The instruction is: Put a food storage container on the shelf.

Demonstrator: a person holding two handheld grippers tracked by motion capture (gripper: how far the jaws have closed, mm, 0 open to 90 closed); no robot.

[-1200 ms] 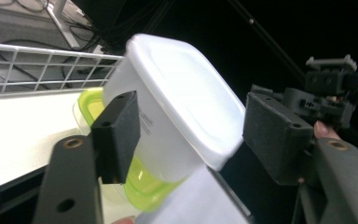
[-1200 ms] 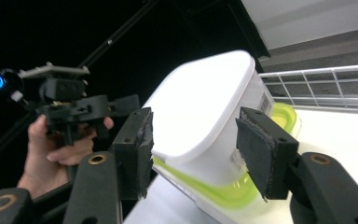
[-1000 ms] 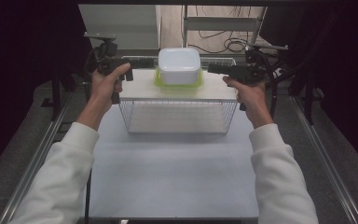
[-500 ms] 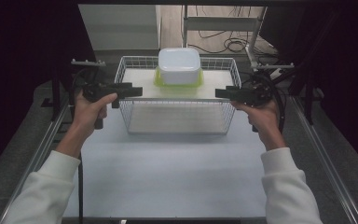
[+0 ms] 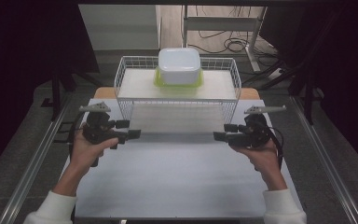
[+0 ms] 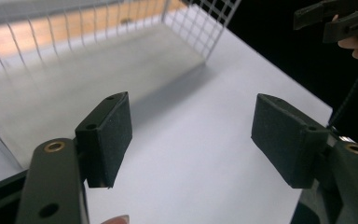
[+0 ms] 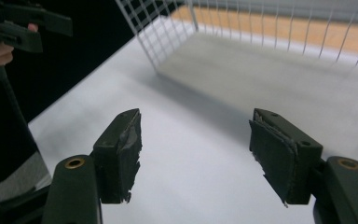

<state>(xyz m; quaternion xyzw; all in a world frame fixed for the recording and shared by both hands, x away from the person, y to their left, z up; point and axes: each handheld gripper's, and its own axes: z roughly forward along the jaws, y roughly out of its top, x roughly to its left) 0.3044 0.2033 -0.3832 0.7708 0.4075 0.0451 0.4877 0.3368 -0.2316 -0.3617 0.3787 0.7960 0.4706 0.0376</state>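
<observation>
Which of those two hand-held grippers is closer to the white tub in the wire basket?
Neither clearly. The left gripper sits in front of the white tub toward its left, the right gripper in front toward its right; both are outside the wire basket, about equally far.

Light from above makes the flat white table top bright; the room around is dark. Past my fingers, the white wire basket looks blurry.

- White tabletop between grey metal rails.
- Grey floor around it, dark at both sides.
- Cables on wooden flooring behind.
</observation>
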